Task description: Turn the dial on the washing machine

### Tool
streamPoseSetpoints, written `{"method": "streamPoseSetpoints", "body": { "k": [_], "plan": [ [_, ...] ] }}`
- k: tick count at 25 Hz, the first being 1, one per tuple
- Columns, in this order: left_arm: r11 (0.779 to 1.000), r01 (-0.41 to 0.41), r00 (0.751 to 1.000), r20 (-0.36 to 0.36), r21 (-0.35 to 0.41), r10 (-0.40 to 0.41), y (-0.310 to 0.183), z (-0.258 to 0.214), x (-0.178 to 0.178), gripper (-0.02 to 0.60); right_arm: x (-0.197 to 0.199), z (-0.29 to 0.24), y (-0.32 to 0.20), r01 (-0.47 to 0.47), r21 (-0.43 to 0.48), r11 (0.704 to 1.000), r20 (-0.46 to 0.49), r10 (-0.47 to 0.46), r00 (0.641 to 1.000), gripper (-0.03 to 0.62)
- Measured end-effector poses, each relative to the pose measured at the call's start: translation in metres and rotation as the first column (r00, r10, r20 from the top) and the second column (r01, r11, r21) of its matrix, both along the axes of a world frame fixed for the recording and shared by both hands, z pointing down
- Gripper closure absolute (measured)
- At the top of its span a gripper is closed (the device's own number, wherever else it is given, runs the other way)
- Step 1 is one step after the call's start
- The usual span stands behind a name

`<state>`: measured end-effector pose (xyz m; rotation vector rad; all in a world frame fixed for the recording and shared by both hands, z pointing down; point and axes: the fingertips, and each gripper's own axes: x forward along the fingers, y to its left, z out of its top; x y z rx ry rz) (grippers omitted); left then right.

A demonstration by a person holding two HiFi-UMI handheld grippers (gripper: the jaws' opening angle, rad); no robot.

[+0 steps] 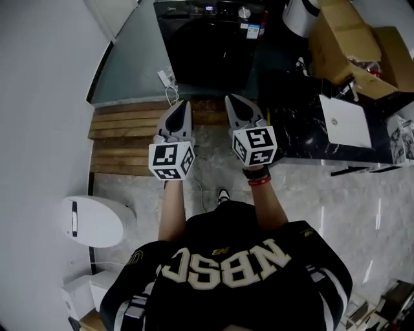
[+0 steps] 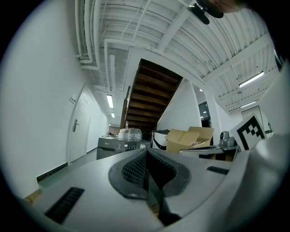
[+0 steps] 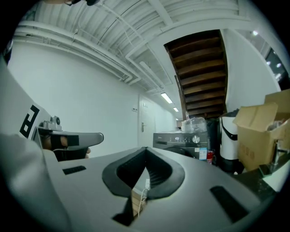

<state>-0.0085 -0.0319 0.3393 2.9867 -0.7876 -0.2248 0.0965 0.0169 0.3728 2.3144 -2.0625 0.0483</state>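
Note:
The black washing machine (image 1: 207, 45) stands ahead of me against the far wall, its round silver dial (image 1: 244, 12) on the top panel. In the right gripper view the dial (image 3: 195, 139) sits on the machine's front, well beyond the jaws. My left gripper (image 1: 182, 107) and right gripper (image 1: 233, 101) are held side by side at chest height, pointing toward the machine and well short of it. Both are shut with nothing between the jaws. The left gripper view shows the machine (image 2: 118, 147) small and far off past its tips (image 2: 146, 152).
Wooden steps (image 1: 129, 139) lie between me and the machine. A white cable and plug (image 1: 169, 87) lie on the grey ledge. A black marbled counter (image 1: 304, 123) with a white board is at the right, cardboard boxes (image 1: 349, 39) behind it. A white toilet (image 1: 94, 221) stands at the left.

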Motion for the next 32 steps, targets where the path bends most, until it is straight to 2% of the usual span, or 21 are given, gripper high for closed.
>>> {"method": "streamPoseSetpoints", "body": {
  "k": [5,9,17,24,32],
  "plan": [
    [0.999,-0.042,0.999,0.003,0.017,0.042,-0.007,-0.003,0.065,0.568,0.059,-0.002,0.001,-0.041,0.005,0.999,-0.003,0.041,0.999,0.586],
    [0.995,-0.095,0.995,0.020,0.028,0.095,-0.006,-0.006,0.108,0.569,0.102,0.001,0.005,-0.098,0.011,0.995,0.034,0.097,0.995,0.586],
    [0.991,-0.131,0.991,0.041,0.024,0.130,-0.035,-0.001,0.150,0.568,0.129,0.014,-0.021,-0.104,-0.005,0.995,0.062,0.104,0.993,0.586],
    [0.986,-0.167,0.986,0.022,0.027,0.167,-0.088,0.003,0.200,0.568,0.166,0.020,-0.076,-0.113,-0.013,0.993,0.039,0.114,0.993,0.586],
    [0.975,-0.219,0.976,0.012,0.026,0.219,-0.184,-0.006,0.270,0.568,0.235,0.003,-0.166,-0.178,-0.008,0.984,0.008,0.178,0.984,0.586]
  ]
}}
